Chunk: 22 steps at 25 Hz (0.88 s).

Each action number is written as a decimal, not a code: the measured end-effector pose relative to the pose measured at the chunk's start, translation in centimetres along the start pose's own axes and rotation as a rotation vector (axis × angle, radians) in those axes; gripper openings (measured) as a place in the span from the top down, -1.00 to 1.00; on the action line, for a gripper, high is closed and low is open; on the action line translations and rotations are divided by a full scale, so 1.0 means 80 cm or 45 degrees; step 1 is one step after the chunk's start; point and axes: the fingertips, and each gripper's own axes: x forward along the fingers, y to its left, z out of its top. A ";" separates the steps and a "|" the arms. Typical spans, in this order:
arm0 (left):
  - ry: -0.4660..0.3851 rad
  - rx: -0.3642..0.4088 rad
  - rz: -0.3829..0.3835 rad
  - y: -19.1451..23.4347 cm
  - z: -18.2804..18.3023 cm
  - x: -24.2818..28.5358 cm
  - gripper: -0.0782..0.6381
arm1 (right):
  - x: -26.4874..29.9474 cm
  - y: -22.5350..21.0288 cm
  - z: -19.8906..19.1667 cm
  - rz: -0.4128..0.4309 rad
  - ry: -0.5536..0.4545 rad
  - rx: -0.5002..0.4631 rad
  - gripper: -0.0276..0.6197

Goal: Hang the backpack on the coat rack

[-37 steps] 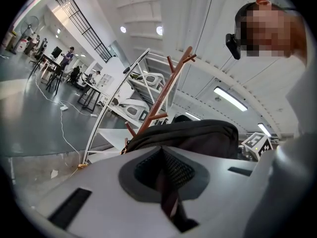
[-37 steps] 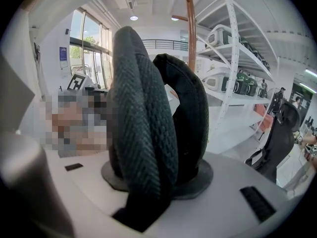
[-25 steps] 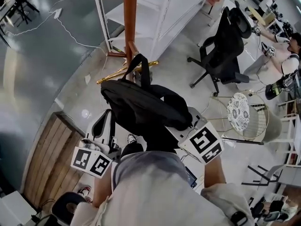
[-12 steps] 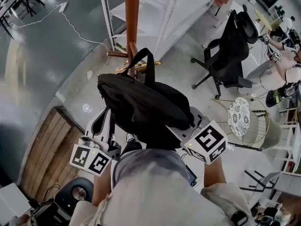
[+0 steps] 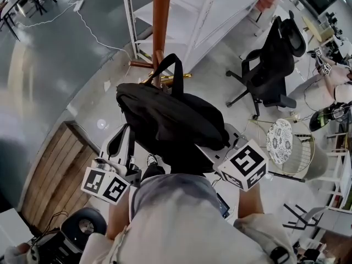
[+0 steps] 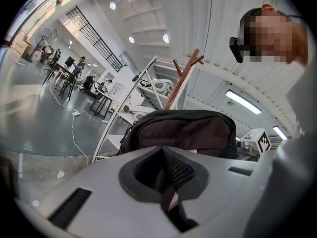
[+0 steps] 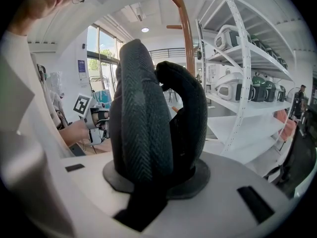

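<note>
Right hand-held gripper [image 7: 151, 178] was clamped on a thick padded strap [image 7: 141, 128]. Its jaws had just been closing, with that strap between them. Left hand-held gripper [image 6: 166, 185] pinched a thin webbing [image 6: 170, 202], jaws pressed nearly together.

Between the two, the backpack [image 5: 170, 120] was carried clear of the floor at the centre of the head view. It covered more of the foot of the rack [image 5: 161, 15] than a second earlier, so it had edged toward the pole at top centre. Its handle [image 5: 175, 65] stood just beside the pole, on no peg.

Judgement: approach under way, hanging not yet done. The pegs [image 6: 193, 61] sat well above the backpack.

Count: one backpack, one rack, one handle, two hand-held grippers, each holding one strap.
</note>
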 end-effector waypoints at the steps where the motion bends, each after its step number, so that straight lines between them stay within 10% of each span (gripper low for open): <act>1: 0.000 0.000 0.004 0.001 0.000 0.000 0.76 | 0.001 -0.001 0.001 0.004 0.000 -0.003 0.54; 22: 0.001 -0.020 0.068 0.014 -0.002 0.023 0.76 | 0.032 -0.038 0.012 0.102 -0.005 0.016 0.54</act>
